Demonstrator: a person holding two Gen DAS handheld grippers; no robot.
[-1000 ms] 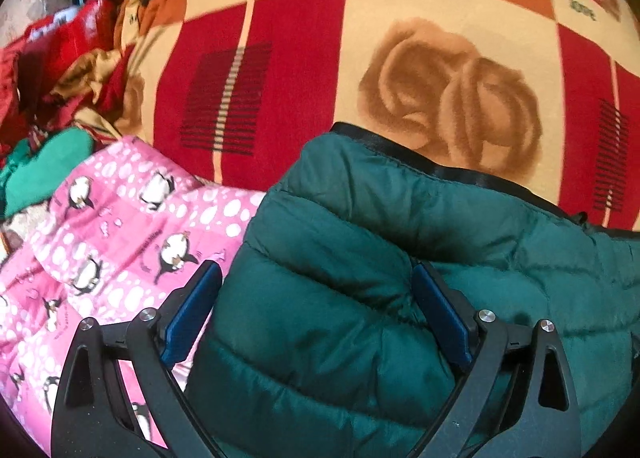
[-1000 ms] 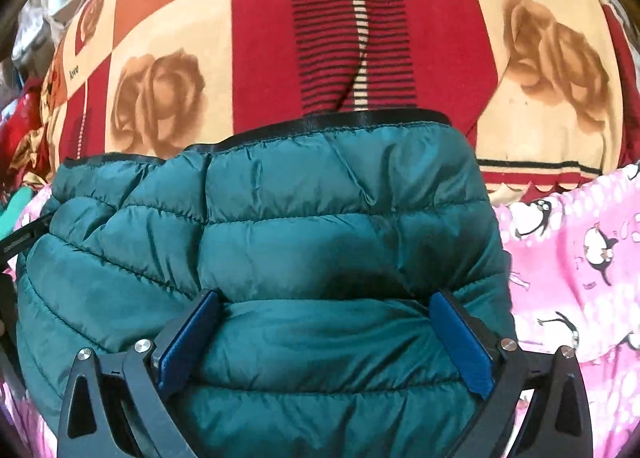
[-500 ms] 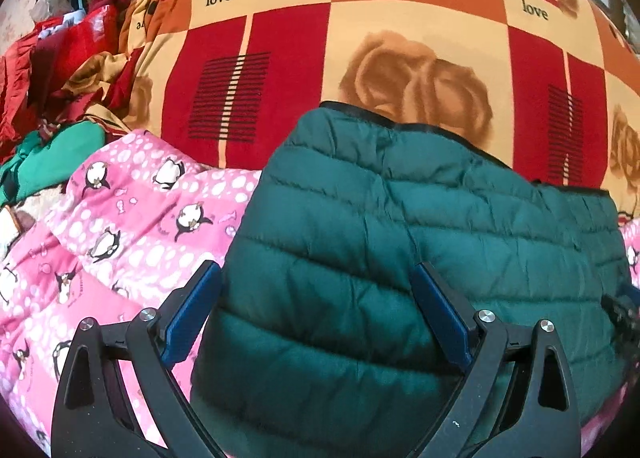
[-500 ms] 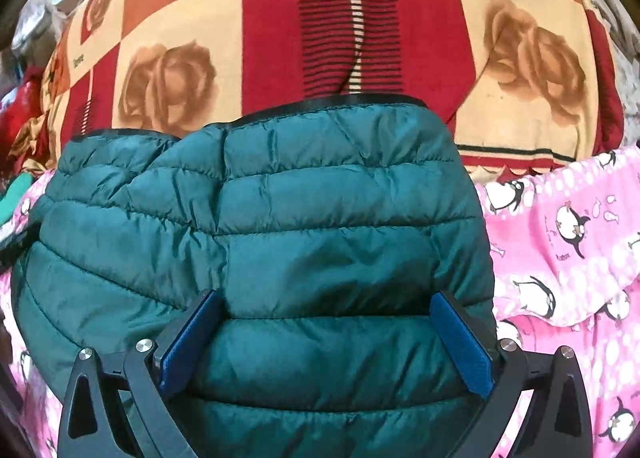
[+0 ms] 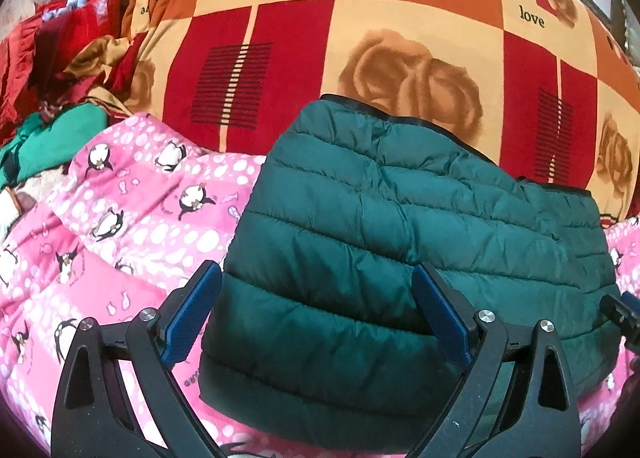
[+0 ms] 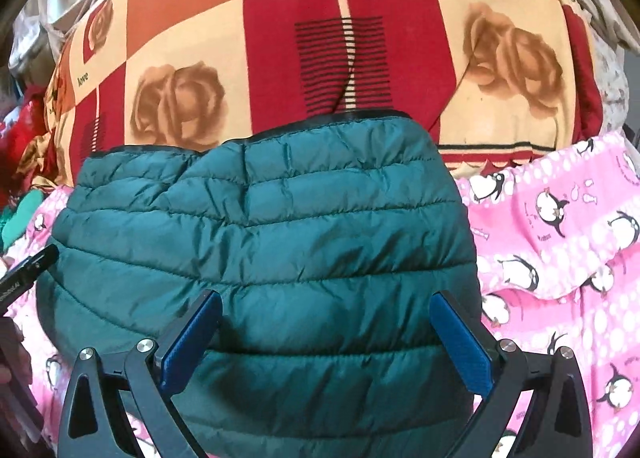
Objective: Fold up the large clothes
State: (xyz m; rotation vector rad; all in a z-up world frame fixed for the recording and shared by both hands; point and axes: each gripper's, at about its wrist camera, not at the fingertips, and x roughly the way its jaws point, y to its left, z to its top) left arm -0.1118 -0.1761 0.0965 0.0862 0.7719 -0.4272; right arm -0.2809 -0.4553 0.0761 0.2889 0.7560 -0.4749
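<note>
I see the folded jacket lying on the pink sheet, its far hem on the blanket. Pink margin shows on both sides. My left gripper and right gripper are spread wide over it, gripping nothing.

A: The green jacket looks like quilted synthetic cloth, slick with a soft sheen, puffed between its stitch lines and creased.

B: And the pink penguin blanket beneath it?

A: Soft, matt fleece. The rose-patterned blanket behind the jacket is plush and matt too.

B: The left gripper?

A: Matt black plastic arms, shiny metal screws, blue textured pads. The right gripper has the same finish.
</note>
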